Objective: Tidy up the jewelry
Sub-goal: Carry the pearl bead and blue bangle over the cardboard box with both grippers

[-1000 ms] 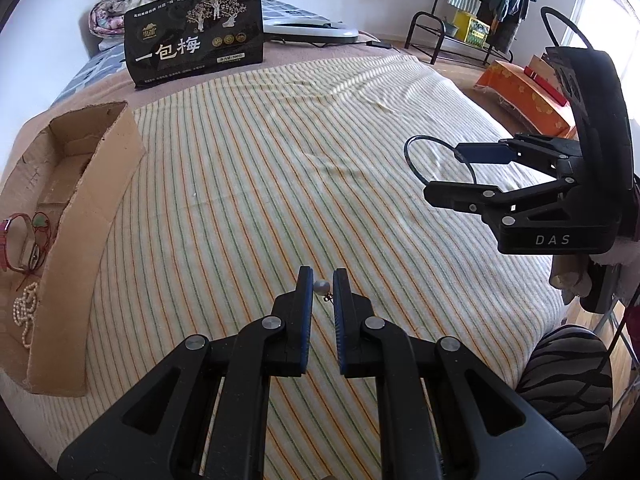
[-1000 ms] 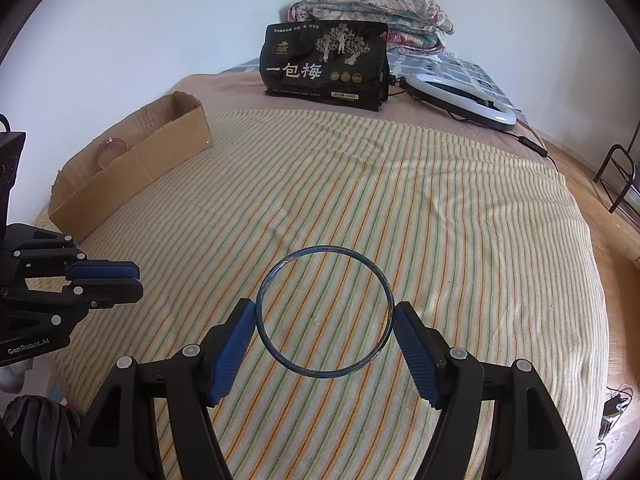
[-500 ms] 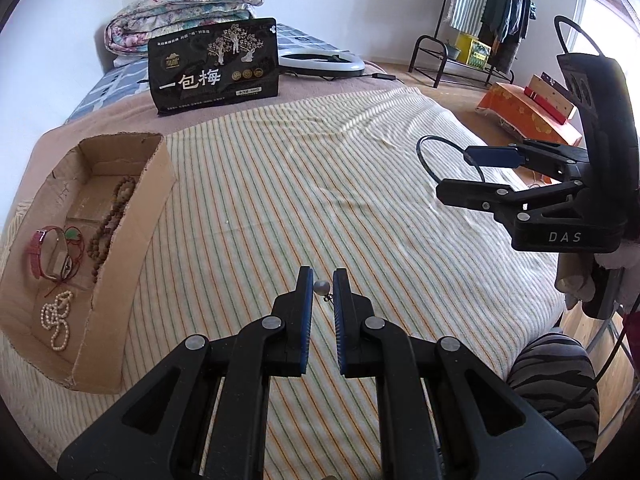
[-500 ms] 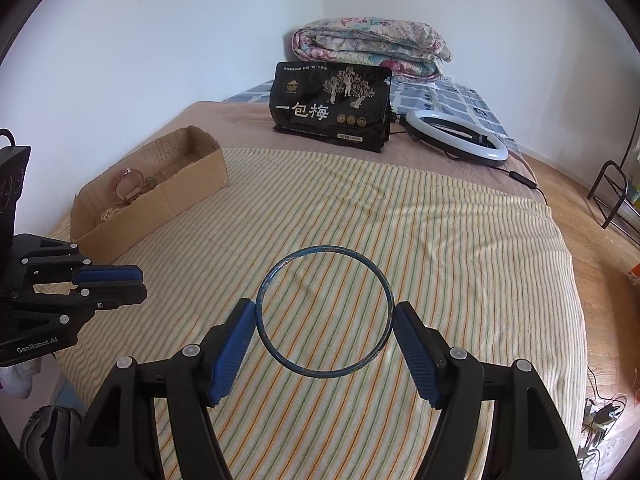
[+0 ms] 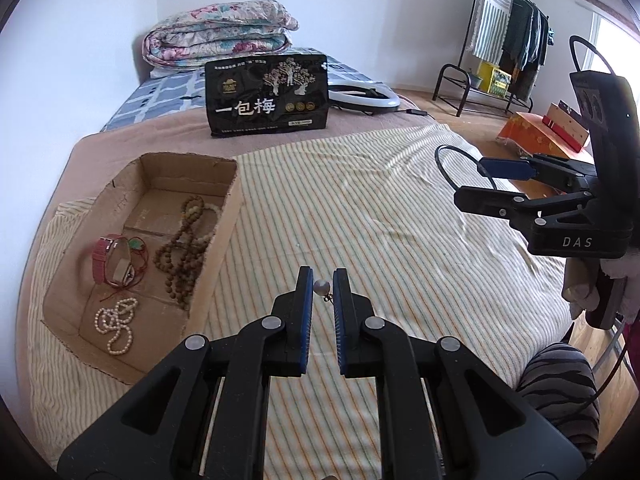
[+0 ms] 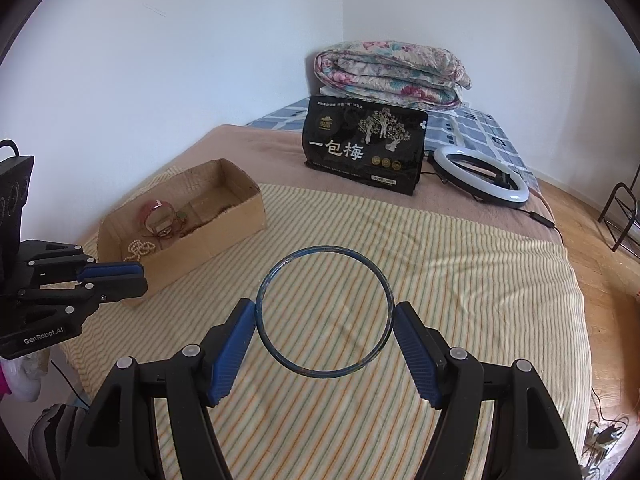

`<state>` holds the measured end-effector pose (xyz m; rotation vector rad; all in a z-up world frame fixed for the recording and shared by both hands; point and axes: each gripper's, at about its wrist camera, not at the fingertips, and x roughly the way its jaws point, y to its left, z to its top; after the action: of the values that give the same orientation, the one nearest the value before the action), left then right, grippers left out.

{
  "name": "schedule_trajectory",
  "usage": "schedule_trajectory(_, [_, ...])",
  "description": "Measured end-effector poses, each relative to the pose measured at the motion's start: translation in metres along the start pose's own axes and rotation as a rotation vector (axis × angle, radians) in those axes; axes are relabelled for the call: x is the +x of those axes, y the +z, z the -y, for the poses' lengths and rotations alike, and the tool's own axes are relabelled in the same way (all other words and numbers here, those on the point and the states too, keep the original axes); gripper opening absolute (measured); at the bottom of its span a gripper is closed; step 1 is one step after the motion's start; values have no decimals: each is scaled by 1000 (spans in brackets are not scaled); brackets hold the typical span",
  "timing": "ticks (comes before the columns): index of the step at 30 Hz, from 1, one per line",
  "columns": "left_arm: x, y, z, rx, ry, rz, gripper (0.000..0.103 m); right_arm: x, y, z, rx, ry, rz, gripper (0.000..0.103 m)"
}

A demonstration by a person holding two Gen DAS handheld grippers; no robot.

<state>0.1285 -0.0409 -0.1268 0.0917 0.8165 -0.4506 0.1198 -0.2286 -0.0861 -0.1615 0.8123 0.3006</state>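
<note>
In the left wrist view, the left gripper (image 5: 321,286) is pinching a small round pearl earring with a tiny metal hook (image 5: 322,289) between its narrow fingers (image 5: 305,292), whose ribbed blue pads are standing almost together. Below it the bed is wearing a thin cotton cover with fine yellow, green and orange stripes (image 5: 360,216). To the left, an open brown cardboard box with rough torn edges (image 5: 216,248) is lying on the bed. Inside it are lying a long string of brown wooden beads (image 5: 180,252), a pink leather-like watch strap (image 5: 105,260) and a white pearl bracelet (image 5: 116,322). At the right, the right gripper (image 5: 476,178) is hanging above the cover.

In the right wrist view, the right gripper (image 6: 325,316) is holding a thin dark blue metal bangle (image 6: 325,312), a plain round hoop, with its fingers (image 6: 234,340) spread wide and pressing on both sides of the ring. The cardboard box (image 6: 224,232) is sitting to the left, beyond the left gripper (image 6: 116,276). Behind, a glossy black plastic bag with white characters (image 6: 362,148) is standing upright, beside a white ring lamp (image 6: 480,180) and in front of a folded flowery quilt (image 6: 390,72).
</note>
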Motion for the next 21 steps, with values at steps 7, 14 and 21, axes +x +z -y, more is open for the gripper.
schedule_trajectory(7, [-13, 1, -37, -49, 46, 23, 8, 8, 22, -28, -26, 43, 22, 73])
schedule_trajectory(14, [-25, -2, -68, -86, 91, 43, 8, 23, 44, -55, -52, 81, 35, 73])
schedule_trajectory(21, [-33, -6, -96, -127, 121, 56, 8, 41, 65, -81, -85, 110, 36, 73])
